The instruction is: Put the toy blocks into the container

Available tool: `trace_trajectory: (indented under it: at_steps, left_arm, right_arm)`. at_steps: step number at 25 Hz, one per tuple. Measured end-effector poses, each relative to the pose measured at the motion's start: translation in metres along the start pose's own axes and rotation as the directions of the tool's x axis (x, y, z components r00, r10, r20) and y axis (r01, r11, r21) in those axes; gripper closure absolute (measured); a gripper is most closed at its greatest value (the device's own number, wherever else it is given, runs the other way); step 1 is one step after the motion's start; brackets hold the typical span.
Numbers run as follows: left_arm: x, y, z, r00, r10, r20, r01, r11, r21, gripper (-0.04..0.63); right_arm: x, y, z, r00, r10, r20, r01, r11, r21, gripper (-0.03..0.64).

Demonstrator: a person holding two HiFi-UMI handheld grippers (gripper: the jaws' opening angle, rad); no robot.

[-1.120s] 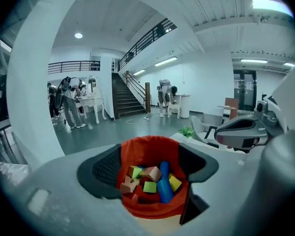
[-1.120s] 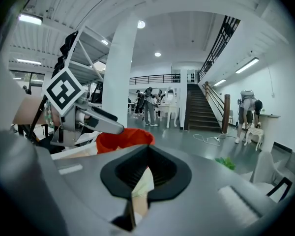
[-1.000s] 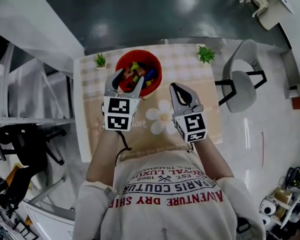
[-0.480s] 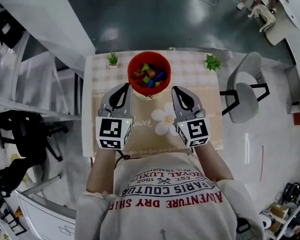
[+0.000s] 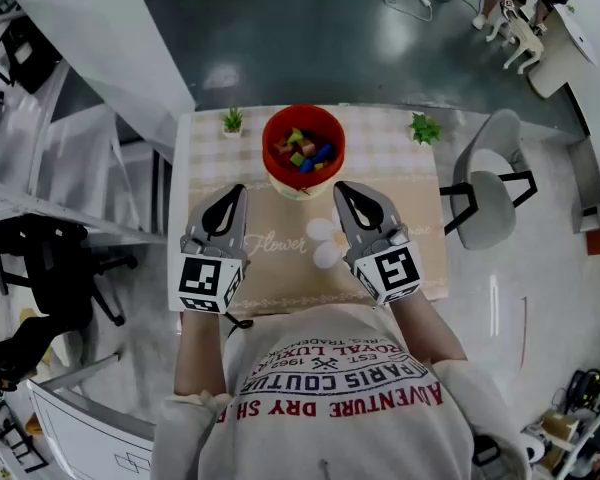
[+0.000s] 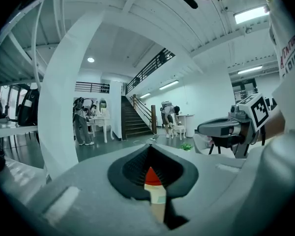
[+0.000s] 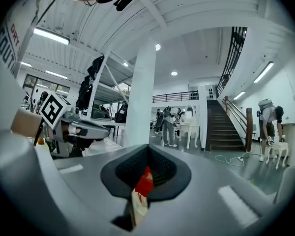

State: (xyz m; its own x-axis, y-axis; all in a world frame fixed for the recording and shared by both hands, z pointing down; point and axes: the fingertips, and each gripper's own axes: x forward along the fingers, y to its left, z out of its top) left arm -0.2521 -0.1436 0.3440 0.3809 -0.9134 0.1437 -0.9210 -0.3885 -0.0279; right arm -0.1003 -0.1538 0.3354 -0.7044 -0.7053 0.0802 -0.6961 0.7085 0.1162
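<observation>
**Grippers.** My left gripper (image 5: 237,189) was fully shut and held nothing. In its own view the two grey jaws met at the tips, leaving only a small window between the dark ribbed pads (image 6: 129,170). My right gripper (image 5: 341,186) was in the same state, jaws together and empty. Both hung over the near half of the rectangular table with the beige checked, flower-printed cloth (image 5: 405,173), tips pointing away from me.

**Task items.** The round red bowl (image 5: 268,150) stood at the far middle of the table. It lay beyond both sets of tips and between them, near but touching neither. The small coloured toy blocks (image 5: 302,151) lay heaped inside it. I saw none on the cloth.

**Count.**
- Two grippers
- One bowl
- Two small green potted plants (image 5: 232,120) (image 5: 424,127) on the far edge, one on either side of the bowl
- One grey chair (image 5: 483,190) off the right end of the table

**Limits.**
- The blocks overlapped, showing green, red, blue and yellow, and I could not count them.
- My shirt and the marker cubes covered the table's near edge.
- Through each gripper's window only a red sliver above a pale strip showed, too narrow to name.
- In the hall beyond, the dark staircase (image 6: 136,123) and the standing people were too small for detail.
</observation>
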Motion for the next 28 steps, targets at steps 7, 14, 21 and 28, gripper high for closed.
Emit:
trace_trajectory:
  at_steps: [7, 14, 21, 28]
  left_arm:
    - [-0.016, -0.005, 0.002, 0.999, -0.010, 0.040, 0.010, 1.000, 0.005, 0.589]
    - [-0.028, -0.007, 0.004, 0.998, -0.020, 0.056, 0.020, 1.000, 0.005, 0.589]
    - [-0.035, -0.020, 0.005, 0.994, -0.075, 0.075, 0.073, 0.997, 0.029, 0.589]
    - [-0.038, -0.012, 0.000, 0.997, -0.058, 0.049, 0.057, 0.998, 0.024, 0.589]
  right_arm:
    - [-0.005, 0.013, 0.002, 1.000, 0.030, 0.006, -0.030, 1.000, -0.009, 0.616]
    - [-0.009, 0.012, -0.003, 0.998, -0.052, -0.025, 0.052, 0.999, 0.000, 0.615]
    - [-0.012, 0.023, -0.008, 0.998, -0.043, -0.039, 0.043, 0.999, -0.004, 0.615]
    - [-0.014, 0.031, -0.012, 0.997, -0.045, -0.059, 0.045, 0.999, -0.004, 0.615]
